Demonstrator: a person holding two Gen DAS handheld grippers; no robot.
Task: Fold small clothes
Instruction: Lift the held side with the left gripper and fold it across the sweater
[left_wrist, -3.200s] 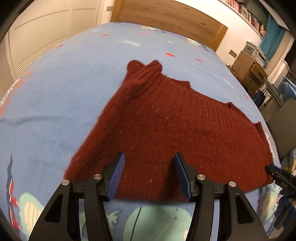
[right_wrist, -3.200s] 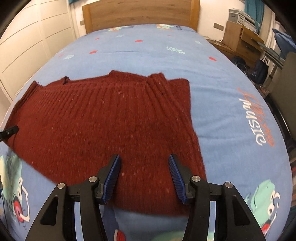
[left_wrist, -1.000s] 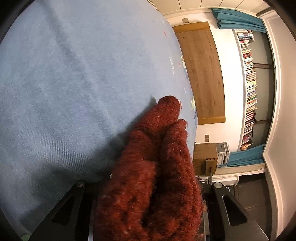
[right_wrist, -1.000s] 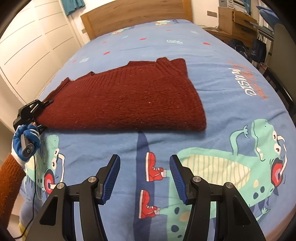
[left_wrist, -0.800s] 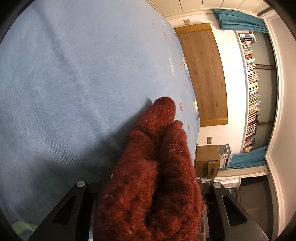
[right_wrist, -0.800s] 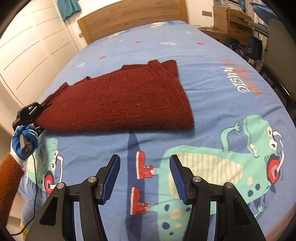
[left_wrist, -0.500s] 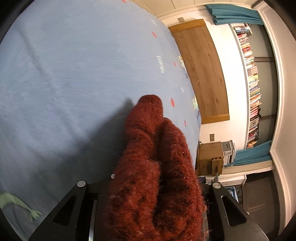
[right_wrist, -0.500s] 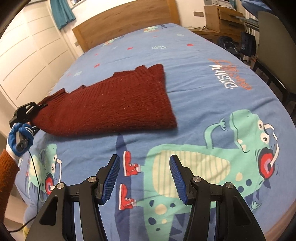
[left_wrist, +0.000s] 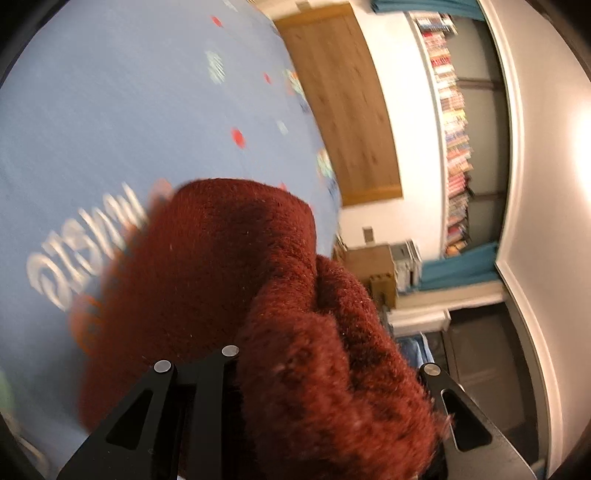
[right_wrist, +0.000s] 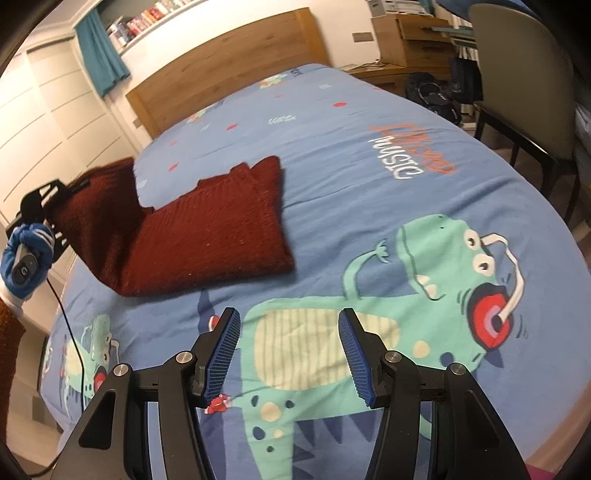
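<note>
A dark red knit sweater (right_wrist: 207, 236) lies on the blue bed cover, its left end lifted off the bed. My left gripper (right_wrist: 55, 195) is shut on that end; in the left wrist view the bunched sweater (left_wrist: 303, 332) fills the space between the fingers and hides the pads. My right gripper (right_wrist: 288, 354) is open and empty, held above the green dinosaur print (right_wrist: 369, 306), in front of the sweater and apart from it.
The blue bed cover (right_wrist: 369, 192) has a wooden headboard (right_wrist: 229, 62) at the far end. A chair (right_wrist: 524, 81) and wooden drawers (right_wrist: 406, 37) stand to the right of the bed. White wardrobe doors (right_wrist: 44, 103) are on the left.
My left gripper has lifted the sweater's left end off the bed and carried it rightwards over the rest. My right gripper has drawn back from the sweater, still open.
</note>
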